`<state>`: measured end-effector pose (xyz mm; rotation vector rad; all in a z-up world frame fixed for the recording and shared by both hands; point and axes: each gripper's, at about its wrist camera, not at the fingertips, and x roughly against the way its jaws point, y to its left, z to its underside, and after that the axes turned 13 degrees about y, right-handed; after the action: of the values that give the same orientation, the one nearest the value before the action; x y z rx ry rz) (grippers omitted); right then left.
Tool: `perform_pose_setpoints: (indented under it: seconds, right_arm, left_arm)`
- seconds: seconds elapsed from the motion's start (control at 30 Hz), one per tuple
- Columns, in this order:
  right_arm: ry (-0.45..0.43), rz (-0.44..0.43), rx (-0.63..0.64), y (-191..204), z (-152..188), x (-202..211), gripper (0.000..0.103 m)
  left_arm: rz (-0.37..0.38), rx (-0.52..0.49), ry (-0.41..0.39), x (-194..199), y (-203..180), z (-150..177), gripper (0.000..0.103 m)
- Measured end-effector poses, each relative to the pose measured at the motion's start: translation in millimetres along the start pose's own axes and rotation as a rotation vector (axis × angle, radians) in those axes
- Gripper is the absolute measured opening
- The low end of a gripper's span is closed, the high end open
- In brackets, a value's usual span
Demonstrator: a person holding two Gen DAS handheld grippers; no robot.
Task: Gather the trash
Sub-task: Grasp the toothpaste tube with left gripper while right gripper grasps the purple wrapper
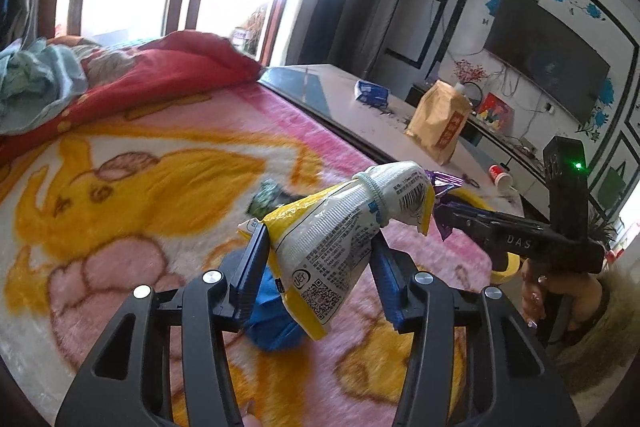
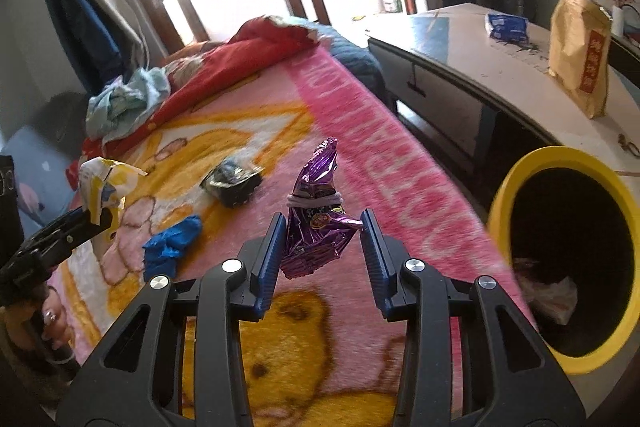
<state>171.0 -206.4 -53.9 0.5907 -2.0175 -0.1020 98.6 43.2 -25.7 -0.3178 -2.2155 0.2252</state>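
Trash is pinched in both: a yellow-white packet by the left hand-held gripper, a purple wrapper by the right hand-held gripper. Only in the right wrist view is the yellow bin seen open beside the bed.

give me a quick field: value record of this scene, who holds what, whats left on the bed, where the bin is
left gripper: shut on white and yellow packet
right gripper: purple wrapper between the fingers, right finger looks barely touching
left on blanket: blue wad, dark wrapper
bin: yellow rim, right of the bed, some trash inside
table: brown paper bag, blue packet
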Motion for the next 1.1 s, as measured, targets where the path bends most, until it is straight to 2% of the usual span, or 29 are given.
perform_pose_setpoints:
  seconds: [0.47,1.1]
  right_arm:
    - [-0.089,0.089,-0.136,-61,1,39,0.031]
    - [-0.162,0.209,-0.313,-137,13,79,0.031]
  left_arm:
    - [0.076,-0.096,0.017,-32,-54,-21,0.048]
    - [0.157,-0.261,0.057,-71,-133,-36,0.048]
